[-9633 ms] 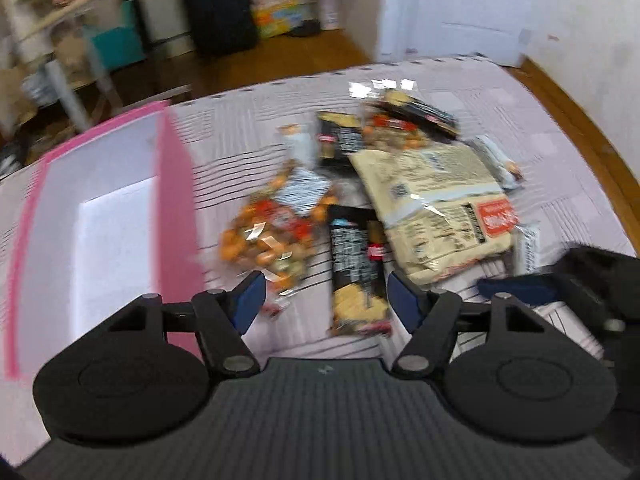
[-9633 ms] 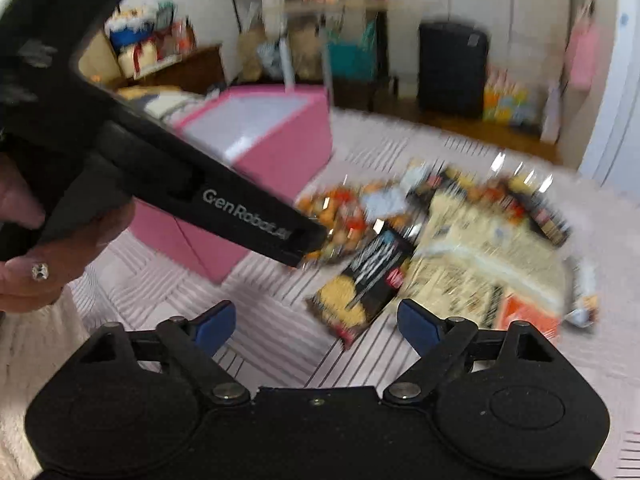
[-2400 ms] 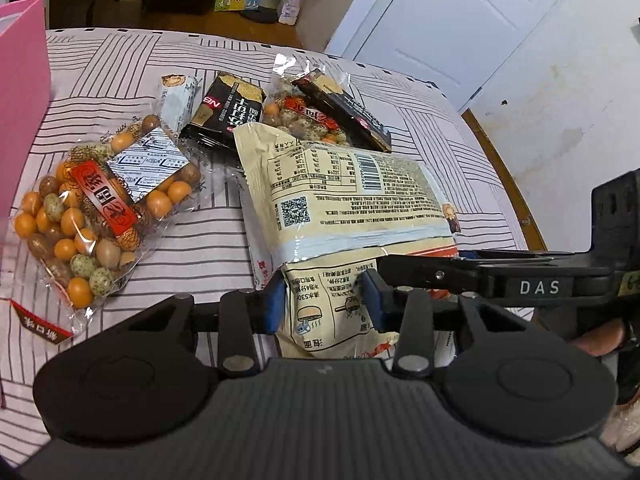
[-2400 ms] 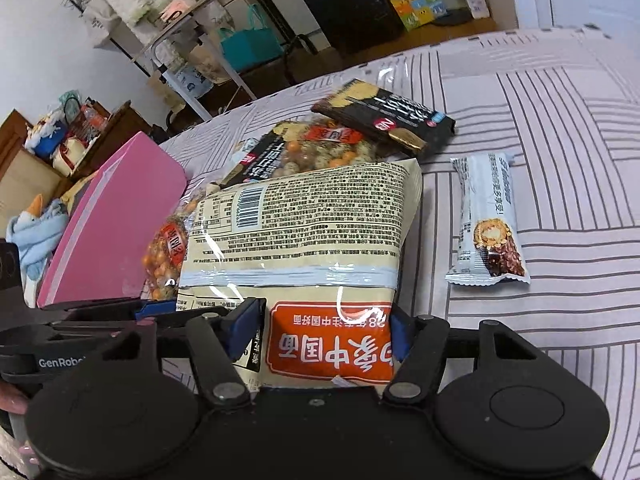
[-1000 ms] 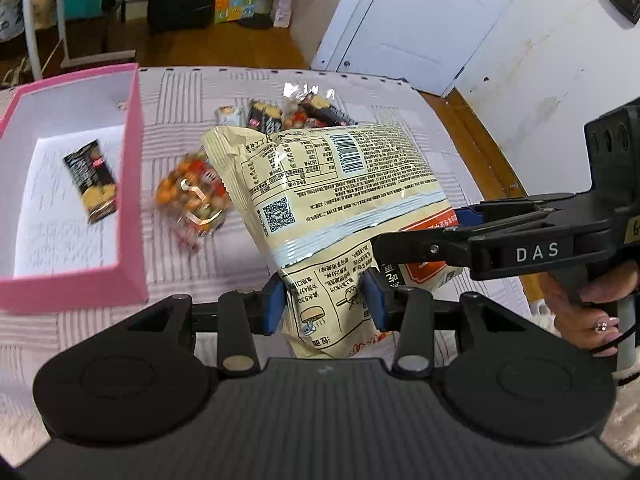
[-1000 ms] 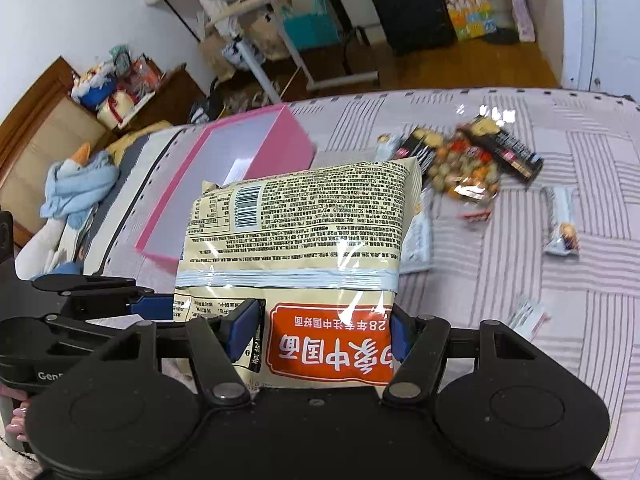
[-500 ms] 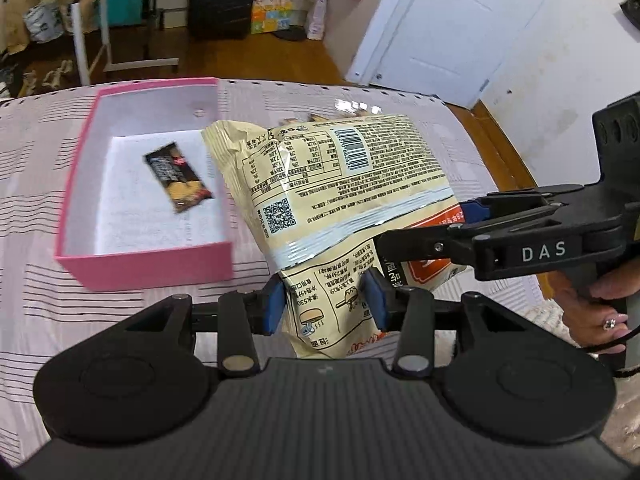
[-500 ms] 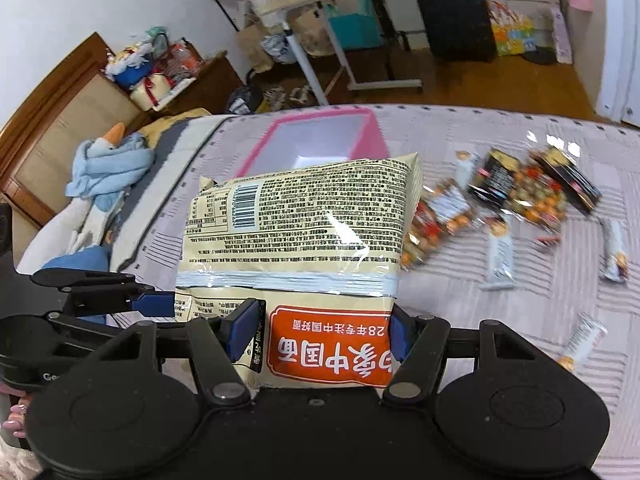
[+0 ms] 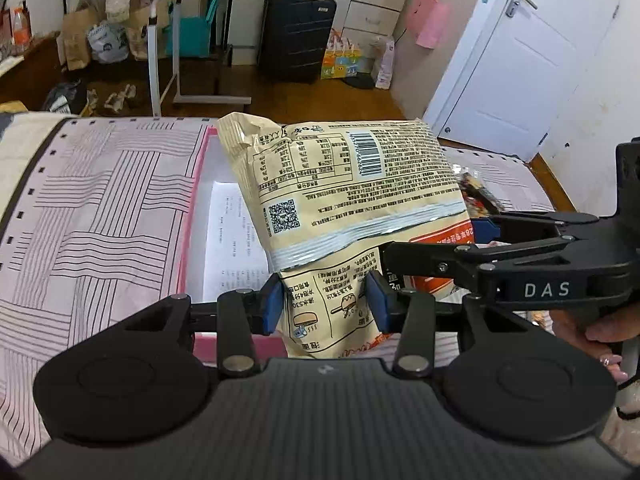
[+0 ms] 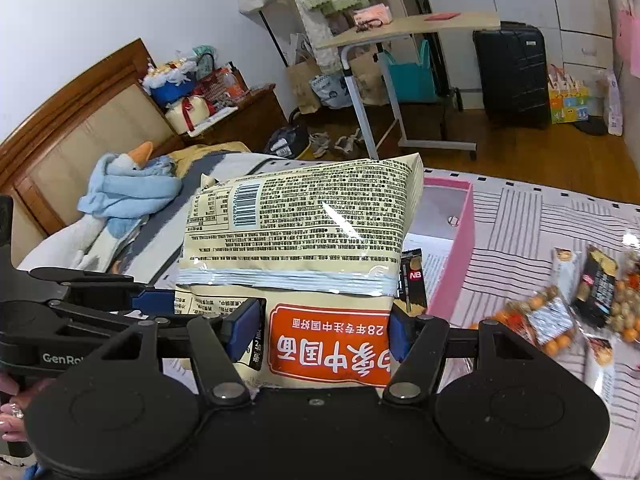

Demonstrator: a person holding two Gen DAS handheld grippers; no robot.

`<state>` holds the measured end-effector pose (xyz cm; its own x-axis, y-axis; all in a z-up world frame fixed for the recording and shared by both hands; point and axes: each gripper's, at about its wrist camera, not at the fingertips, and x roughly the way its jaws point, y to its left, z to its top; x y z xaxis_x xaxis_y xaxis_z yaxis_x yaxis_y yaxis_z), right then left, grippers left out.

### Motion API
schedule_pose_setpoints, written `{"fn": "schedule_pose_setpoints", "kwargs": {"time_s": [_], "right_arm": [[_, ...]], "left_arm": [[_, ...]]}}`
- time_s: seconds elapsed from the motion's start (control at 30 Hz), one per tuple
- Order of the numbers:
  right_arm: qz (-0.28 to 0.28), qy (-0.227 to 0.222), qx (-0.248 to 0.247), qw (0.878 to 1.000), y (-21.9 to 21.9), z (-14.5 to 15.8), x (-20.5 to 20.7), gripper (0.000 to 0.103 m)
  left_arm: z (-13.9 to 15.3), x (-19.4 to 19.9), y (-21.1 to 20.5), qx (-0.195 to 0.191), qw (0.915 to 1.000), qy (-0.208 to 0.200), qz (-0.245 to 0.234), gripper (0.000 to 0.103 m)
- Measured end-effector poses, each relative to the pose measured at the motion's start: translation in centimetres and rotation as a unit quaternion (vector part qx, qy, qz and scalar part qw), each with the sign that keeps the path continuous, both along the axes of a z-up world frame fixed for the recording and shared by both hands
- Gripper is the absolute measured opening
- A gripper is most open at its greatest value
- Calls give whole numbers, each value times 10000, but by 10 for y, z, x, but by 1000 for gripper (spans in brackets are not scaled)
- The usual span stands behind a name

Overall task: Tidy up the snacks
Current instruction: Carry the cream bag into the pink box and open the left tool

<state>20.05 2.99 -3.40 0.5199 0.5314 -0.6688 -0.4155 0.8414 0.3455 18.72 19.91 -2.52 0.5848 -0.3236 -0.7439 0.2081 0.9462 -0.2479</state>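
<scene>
A large cream noodle bag (image 9: pixel 340 184) with an orange label (image 10: pixel 328 344) hangs in the air, held at its near end by both grippers. My left gripper (image 9: pixel 325 304) is shut on the bag's left corner. My right gripper (image 10: pixel 326 330) is shut on its right corner, and its black body shows in the left wrist view (image 9: pixel 520 264). The bag hovers over the pink box (image 9: pixel 192 216), whose far wall shows in the right wrist view (image 10: pixel 460 264). A black snack bar (image 10: pixel 412 280) lies inside the box.
Several snack packs lie on the striped bed cover to the right of the box: a bag of orange nuts (image 10: pixel 548 324), a black bar (image 10: pixel 600 284) and a pale bar (image 10: pixel 566 264). A blue-scarfed plush goose (image 10: pixel 128 196) lies at the left.
Both grippers have carried the noodle bag further left, from beside the box to over it. The loose snacks have slid off to the right in both views.
</scene>
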Motion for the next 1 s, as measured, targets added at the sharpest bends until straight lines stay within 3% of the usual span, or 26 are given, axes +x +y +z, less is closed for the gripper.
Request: {"fn": "schedule_pose_setpoints", "kwargs": {"time_s": [0.17, 0.3, 0.47, 0.6, 0.7, 0.9, 1.0], "right_arm": [[-119, 158, 6, 9998, 13, -28, 23, 69], [-133, 383, -51, 9992, 21, -47, 29, 69], [-140, 600, -34, 9981, 23, -63, 36, 69], [-18, 496, -278, 9984, 29, -67, 32, 68], [48, 583, -435, 9973, 32, -73, 34, 67], [149, 391, -776, 9961, 35, -69, 20, 68], [252, 304, -755, 9964, 24, -52, 7, 68]], "left_arm": [[-30, 35, 18, -63, 9999, 110, -51, 43], [-54, 56, 29, -96, 9987, 485, -144, 43], [-75, 70, 44, -371, 9963, 768, -81, 46], [-85, 73, 46, -377, 9963, 767, -90, 47], [-92, 76, 39, -135, 9969, 770, -131, 48], [-92, 68, 21, 884, 9953, 387, 103, 49], [-83, 62, 21, 862, 9955, 379, 132, 50]]}}
